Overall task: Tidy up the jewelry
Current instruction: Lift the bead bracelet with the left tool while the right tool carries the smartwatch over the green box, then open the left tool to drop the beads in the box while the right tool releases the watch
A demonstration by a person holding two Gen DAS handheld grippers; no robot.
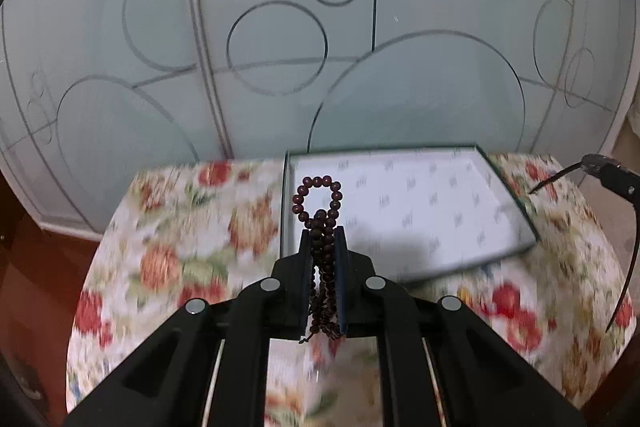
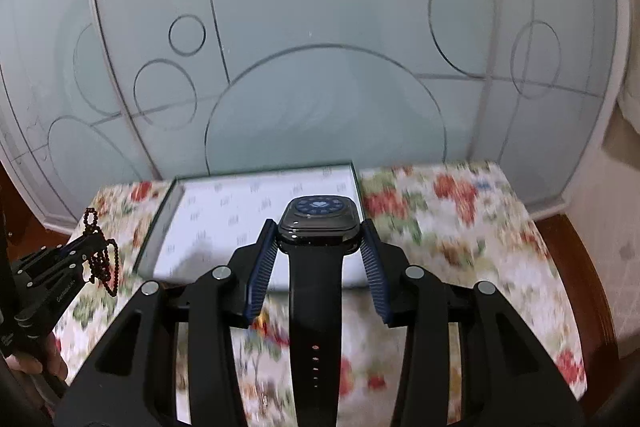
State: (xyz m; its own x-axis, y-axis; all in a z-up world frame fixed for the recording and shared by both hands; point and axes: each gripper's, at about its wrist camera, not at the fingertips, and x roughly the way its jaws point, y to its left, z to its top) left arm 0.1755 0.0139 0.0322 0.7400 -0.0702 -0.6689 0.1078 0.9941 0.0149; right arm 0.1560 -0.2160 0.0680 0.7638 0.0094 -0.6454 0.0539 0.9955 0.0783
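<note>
My left gripper (image 1: 323,233) is shut on a dark red bead bracelet (image 1: 318,205); a loop of beads sticks out past the fingertips and strands hang below, held above the near left corner of a shallow white-lined box (image 1: 420,211). It also shows in the right wrist view (image 2: 94,247) with the beads (image 2: 102,259) dangling. My right gripper (image 2: 318,231) is shut on a black smartwatch (image 2: 318,223), its strap hanging down, held over the near edge of the box (image 2: 240,215). The watch also shows at the right edge of the left wrist view (image 1: 600,165).
The box lies on a small table covered with a floral cloth (image 1: 180,227), also seen in the right wrist view (image 2: 460,227). Frosted glass doors with circle patterns (image 1: 280,47) stand right behind the table. Red-brown floor (image 1: 48,267) lies to the left.
</note>
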